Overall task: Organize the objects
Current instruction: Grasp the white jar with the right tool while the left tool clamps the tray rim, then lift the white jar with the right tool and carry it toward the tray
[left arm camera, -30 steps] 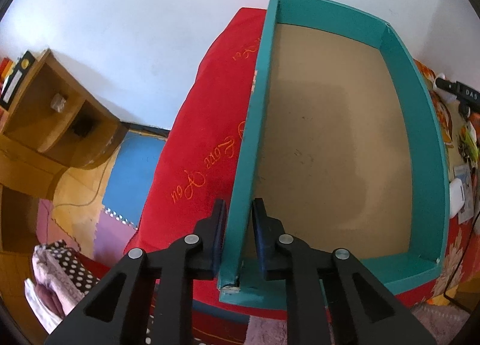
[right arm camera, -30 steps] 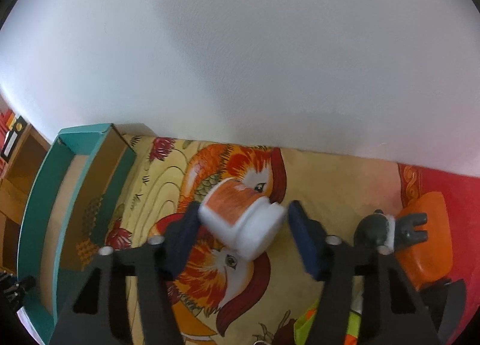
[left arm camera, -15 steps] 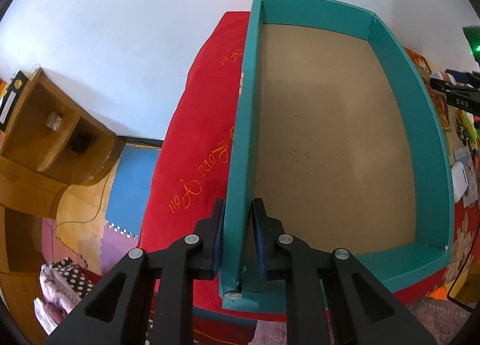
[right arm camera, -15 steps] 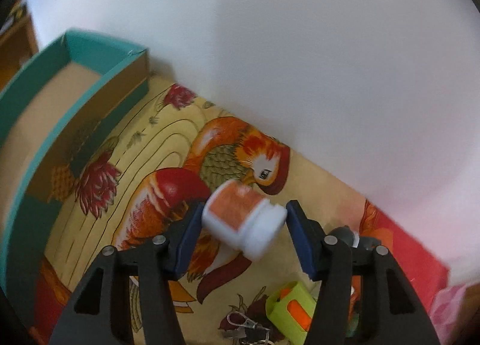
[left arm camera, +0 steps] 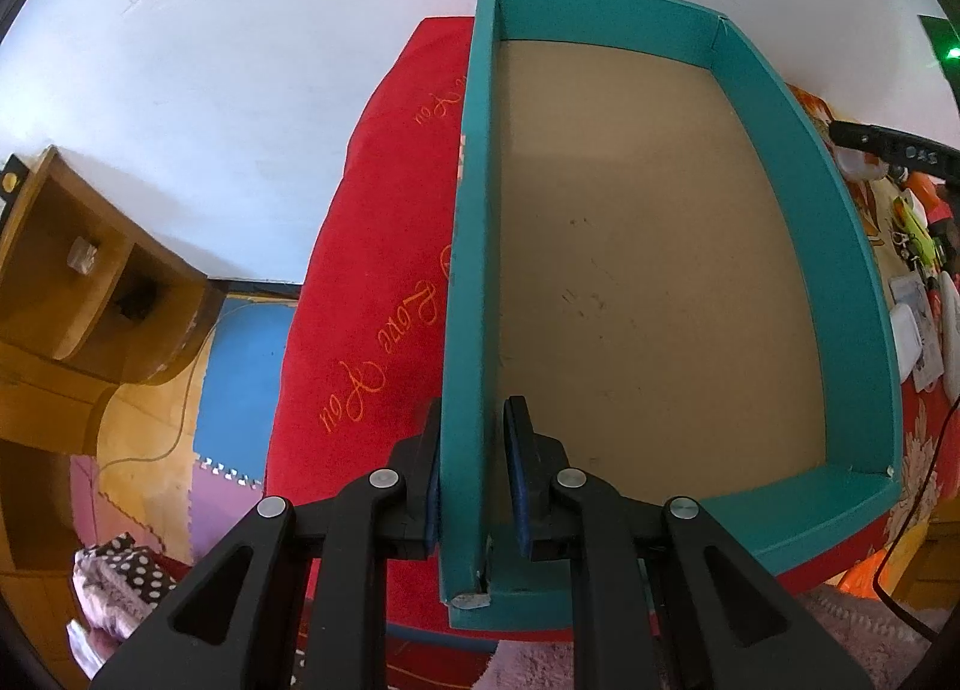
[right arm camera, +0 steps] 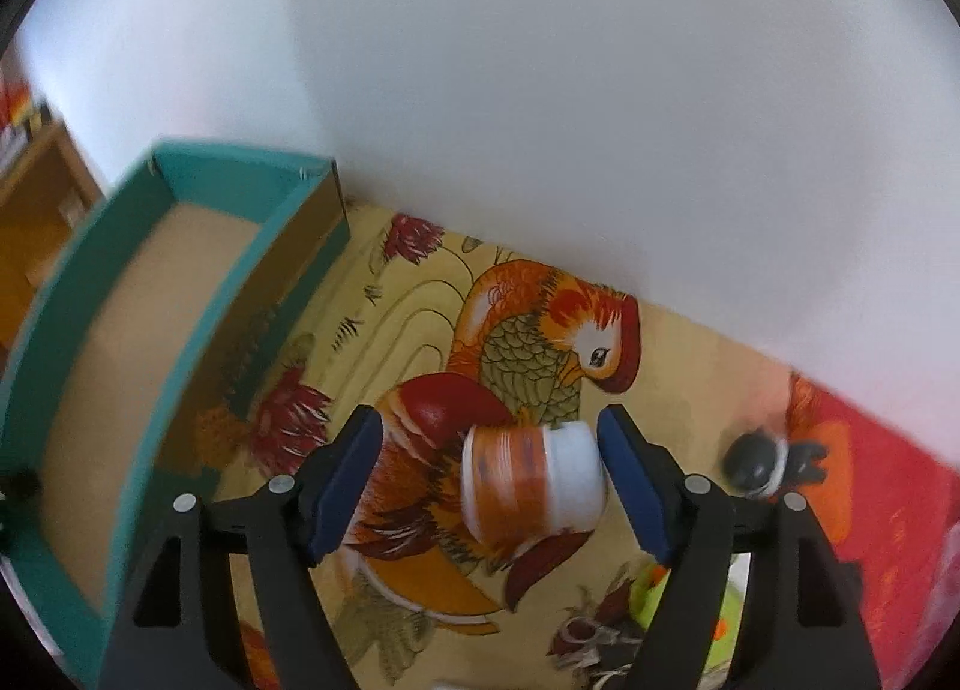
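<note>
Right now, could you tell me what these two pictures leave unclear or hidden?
- Jar, right wrist view: motion blur hides its label and whether either pad touches it as the right gripper opens.
- Dark item, right wrist view: blurred, unidentifiable.
- Clutter beyond the teal box, left wrist view: small, cut off by the edge.
- Left gripper covers the box corner.

One teal tray (left arm camera: 852, 246) with a bare cardboard floor. One white jar (right arm camera: 531, 489) with an orange label, lying on its side at 6 o'clock of the painted bird. One dark grey toy (right arm camera: 759, 459) at 3 o'clock of the jar. One lime-green object (right arm camera: 729, 624) at 5 o'clock. One red cushion (left arm camera: 384, 246). One wooden shelf unit (left arm camera: 90, 276). Two grippers: left gripper (left arm camera: 471, 480), right gripper (right arm camera: 489, 477).
</note>
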`<state>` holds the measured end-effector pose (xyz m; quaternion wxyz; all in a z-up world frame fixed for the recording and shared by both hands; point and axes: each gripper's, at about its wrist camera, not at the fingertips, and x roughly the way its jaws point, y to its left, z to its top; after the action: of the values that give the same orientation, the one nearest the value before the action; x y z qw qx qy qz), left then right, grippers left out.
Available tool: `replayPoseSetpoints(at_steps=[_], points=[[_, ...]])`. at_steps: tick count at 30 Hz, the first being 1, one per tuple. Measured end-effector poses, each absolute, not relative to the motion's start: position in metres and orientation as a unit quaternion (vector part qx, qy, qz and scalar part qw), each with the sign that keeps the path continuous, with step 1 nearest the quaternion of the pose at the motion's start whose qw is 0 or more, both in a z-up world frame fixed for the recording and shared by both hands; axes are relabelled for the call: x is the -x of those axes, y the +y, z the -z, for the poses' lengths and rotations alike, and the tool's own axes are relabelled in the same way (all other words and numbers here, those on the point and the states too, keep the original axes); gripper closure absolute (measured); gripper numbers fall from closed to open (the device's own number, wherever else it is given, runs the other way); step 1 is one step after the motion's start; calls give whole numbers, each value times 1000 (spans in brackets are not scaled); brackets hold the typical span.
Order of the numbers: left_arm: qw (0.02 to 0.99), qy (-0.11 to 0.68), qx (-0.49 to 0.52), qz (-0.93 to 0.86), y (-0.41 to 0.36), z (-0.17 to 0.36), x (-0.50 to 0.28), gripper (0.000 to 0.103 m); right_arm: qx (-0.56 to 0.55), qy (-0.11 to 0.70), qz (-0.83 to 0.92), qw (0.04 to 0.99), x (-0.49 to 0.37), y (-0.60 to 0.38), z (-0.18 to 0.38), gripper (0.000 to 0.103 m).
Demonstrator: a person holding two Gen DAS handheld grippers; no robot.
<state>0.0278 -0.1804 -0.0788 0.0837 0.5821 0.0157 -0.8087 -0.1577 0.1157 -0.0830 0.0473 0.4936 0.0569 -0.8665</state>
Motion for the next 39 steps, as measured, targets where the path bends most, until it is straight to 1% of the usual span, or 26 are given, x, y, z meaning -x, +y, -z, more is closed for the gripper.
replayPoseSetpoints(at_steps=[3, 6, 11, 14, 19, 24, 27, 28, 29, 30, 32, 34, 35, 39], points=[[90, 20, -581, 809, -179, 80, -26, 84, -488, 25, 871, 58, 149, 128, 76, 28], [99, 30, -580, 808, -180, 81, -27, 84, -486, 29, 871, 62, 163, 129, 74, 28], [113, 37, -582, 804, -183, 81, -28, 84, -490, 36, 869, 66, 153, 111, 76, 28], [125, 37, -581, 804, -181, 80, -27, 84, -493, 29, 867, 74, 170, 118, 94, 28], [136, 37, -578, 804, -178, 78, -27, 84, -497, 1, 861, 112, 158, 145, 100, 28], [137, 34, -577, 804, -176, 78, -27, 84, -493, 27, 859, 134, 160, 154, 114, 28], [132, 28, -577, 805, -176, 77, -27, 84, -488, 24, 860, 144, 169, 154, 122, 28], [129, 25, -579, 805, -176, 78, -26, 84, -485, 24, 862, 149, 170, 152, 124, 30], [127, 24, -581, 803, -176, 78, -26, 84, -480, 22, 863, 155, 170, 150, 124, 39], [124, 23, -583, 803, -176, 78, -25, 84, -477, 19, 864, 159, 169, 149, 124, 46], [116, 20, -583, 804, -175, 76, -25, 84, -471, -2, 869, 150, 167, 148, 118, 56], [110, 17, -583, 805, -174, 75, -25, 84, -465, -12, 873, 146, 166, 146, 110, 60], [108, 16, -584, 804, -175, 75, -24, 84, -462, -25, 880, 110, 164, 143, 105, 62], [98, 16, -584, 806, -175, 75, -25, 84, -461, 12, 881, 103, 167, 125, 91, 63]])
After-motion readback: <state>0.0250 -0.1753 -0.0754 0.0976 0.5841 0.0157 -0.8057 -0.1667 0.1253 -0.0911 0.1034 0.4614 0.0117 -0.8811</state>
